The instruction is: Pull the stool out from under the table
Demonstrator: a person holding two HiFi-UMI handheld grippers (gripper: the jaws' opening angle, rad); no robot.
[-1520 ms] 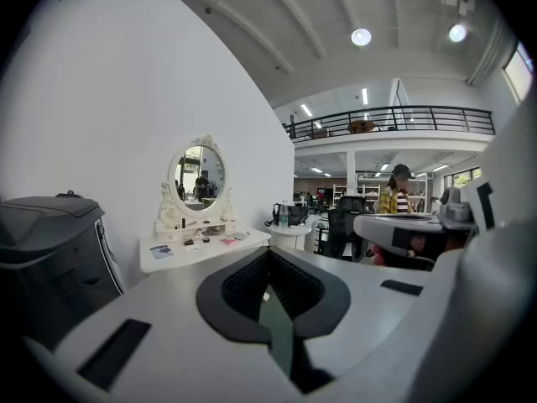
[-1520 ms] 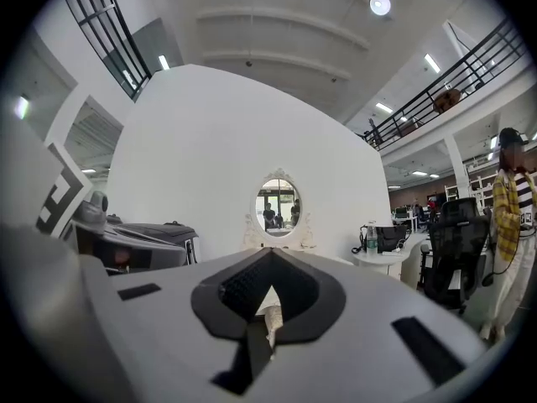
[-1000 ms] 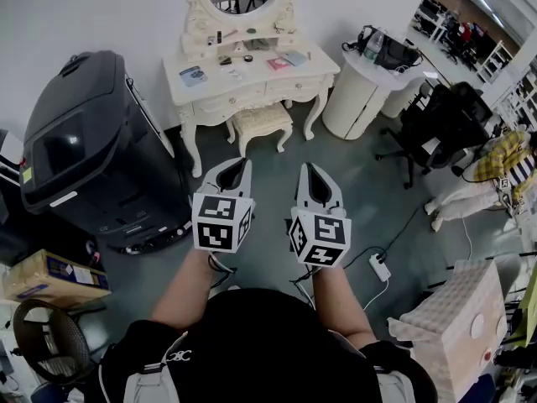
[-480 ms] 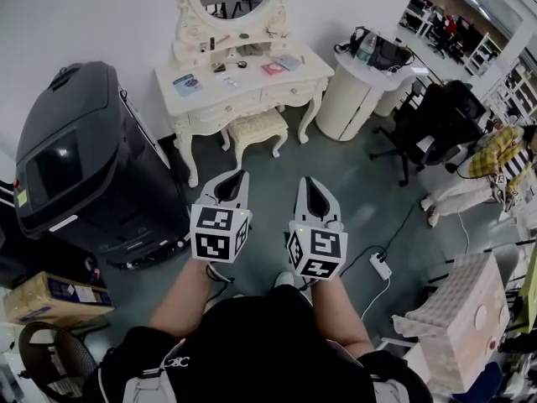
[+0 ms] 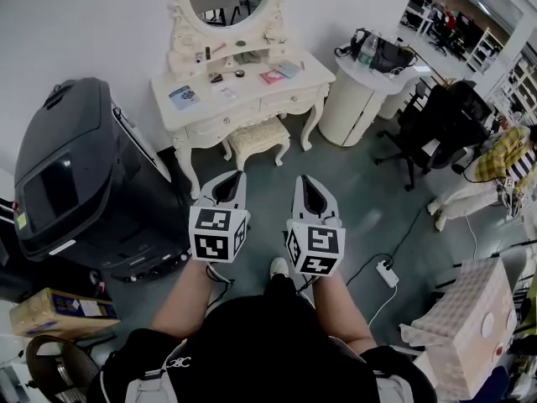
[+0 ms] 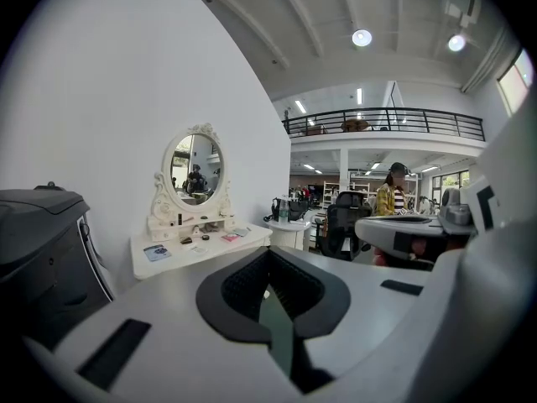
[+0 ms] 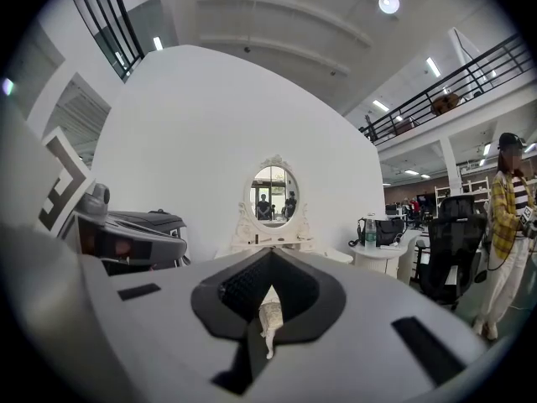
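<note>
A cream padded stool (image 5: 258, 138) stands half under the white vanity table (image 5: 294, 81), which carries an oval mirror. Its seat juts out toward me between the table's legs. My left gripper (image 5: 234, 177) and right gripper (image 5: 304, 181) hover side by side over the floor, well short of the stool, both shut and empty. In the right gripper view the stool (image 7: 270, 312) shows through the slit between the closed jaws of the right gripper (image 7: 270, 257), with the table (image 7: 267, 239) behind. The left gripper view shows the table (image 6: 195, 248) past the closed left gripper (image 6: 268, 259).
A big black machine (image 5: 75, 175) stands left of the vanity. To the right are a round white side table (image 5: 357, 99) with a bag, a black office chair (image 5: 445, 116) and a person in a yellow plaid shirt (image 5: 502, 154). A power strip (image 5: 387, 272) lies on the floor.
The person has stepped forward, and a shoe now shows below the grippers. The vanity and stool sit slightly nearer. Both grippers stay shut and side by side.
</note>
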